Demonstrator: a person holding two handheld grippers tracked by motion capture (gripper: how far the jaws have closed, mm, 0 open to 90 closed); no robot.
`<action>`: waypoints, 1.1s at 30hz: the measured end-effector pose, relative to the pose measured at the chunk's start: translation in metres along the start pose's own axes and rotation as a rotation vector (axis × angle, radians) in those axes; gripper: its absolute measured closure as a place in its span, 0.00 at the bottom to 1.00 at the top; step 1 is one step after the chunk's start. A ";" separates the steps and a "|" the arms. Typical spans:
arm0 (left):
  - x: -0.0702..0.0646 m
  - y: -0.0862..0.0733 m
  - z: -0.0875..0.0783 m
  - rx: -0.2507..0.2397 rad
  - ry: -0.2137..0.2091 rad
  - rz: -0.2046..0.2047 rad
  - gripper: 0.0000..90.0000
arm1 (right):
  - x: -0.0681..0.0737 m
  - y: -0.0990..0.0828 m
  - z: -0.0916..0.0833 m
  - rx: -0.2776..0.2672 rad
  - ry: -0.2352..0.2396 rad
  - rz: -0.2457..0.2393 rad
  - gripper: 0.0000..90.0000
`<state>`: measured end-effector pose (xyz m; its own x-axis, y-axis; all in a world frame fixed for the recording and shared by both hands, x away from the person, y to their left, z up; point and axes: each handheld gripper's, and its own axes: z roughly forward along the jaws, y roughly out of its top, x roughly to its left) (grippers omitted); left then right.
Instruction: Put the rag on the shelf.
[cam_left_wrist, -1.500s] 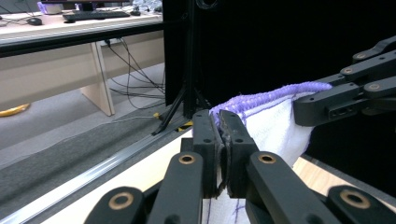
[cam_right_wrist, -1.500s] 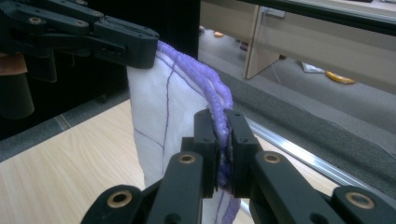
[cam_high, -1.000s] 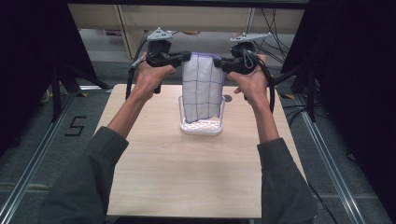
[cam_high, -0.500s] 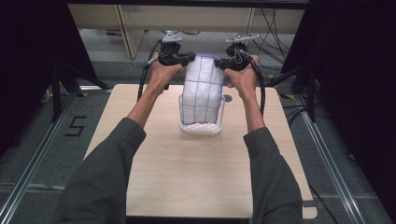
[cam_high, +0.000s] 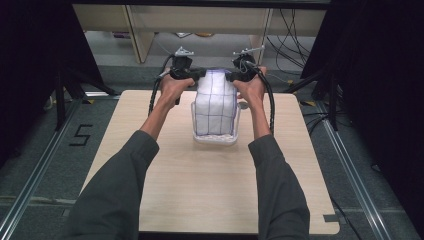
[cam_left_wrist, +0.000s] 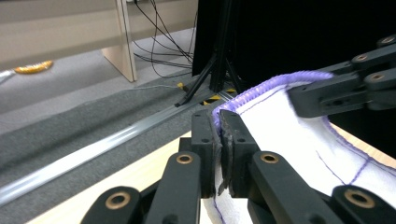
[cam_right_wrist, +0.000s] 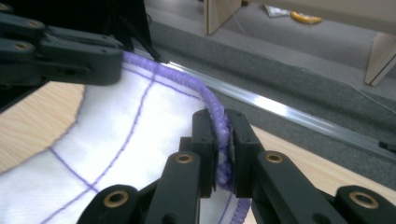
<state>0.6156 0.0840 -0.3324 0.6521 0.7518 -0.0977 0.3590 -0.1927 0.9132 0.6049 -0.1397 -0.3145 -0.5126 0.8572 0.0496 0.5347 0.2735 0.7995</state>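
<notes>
We found the left gripper (cam_high: 197, 75) and right gripper (cam_high: 231, 76) each clamped on a top corner of the white cloth (cam_high: 215, 102), which hung into the clear container (cam_high: 216, 137) on the table (cam_high: 200, 185), lowering judged partly done, release outstanding

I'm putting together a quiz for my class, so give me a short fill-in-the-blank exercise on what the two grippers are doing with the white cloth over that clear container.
1. Each gripper, the left gripper and the right gripper, is shut on the cloth's ____ hem.
2. The cloth is white with a grid of ____ lines.
3. The cloth's lower part sits inside a clear ____.
4. That stands on a ____ table.

Missing words: purple; purple; container; wooden
</notes>
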 end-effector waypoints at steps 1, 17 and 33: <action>0.000 -0.002 0.001 0.012 0.001 0.002 0.93 | 0.000 -0.002 0.002 0.012 -0.004 -0.006 0.92; 0.010 -0.017 -0.005 0.095 0.018 -0.091 0.75 | -0.005 -0.011 0.009 0.062 -0.040 0.030 0.68; 0.024 -0.030 -0.043 0.110 -0.004 -0.123 0.63 | -0.013 -0.019 -0.018 0.038 0.009 0.044 0.65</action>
<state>0.5921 0.1351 -0.3455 0.6013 0.7716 -0.2076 0.5069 -0.1675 0.8456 0.5892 -0.1641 -0.3198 -0.4934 0.8652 0.0898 0.5820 0.2517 0.7732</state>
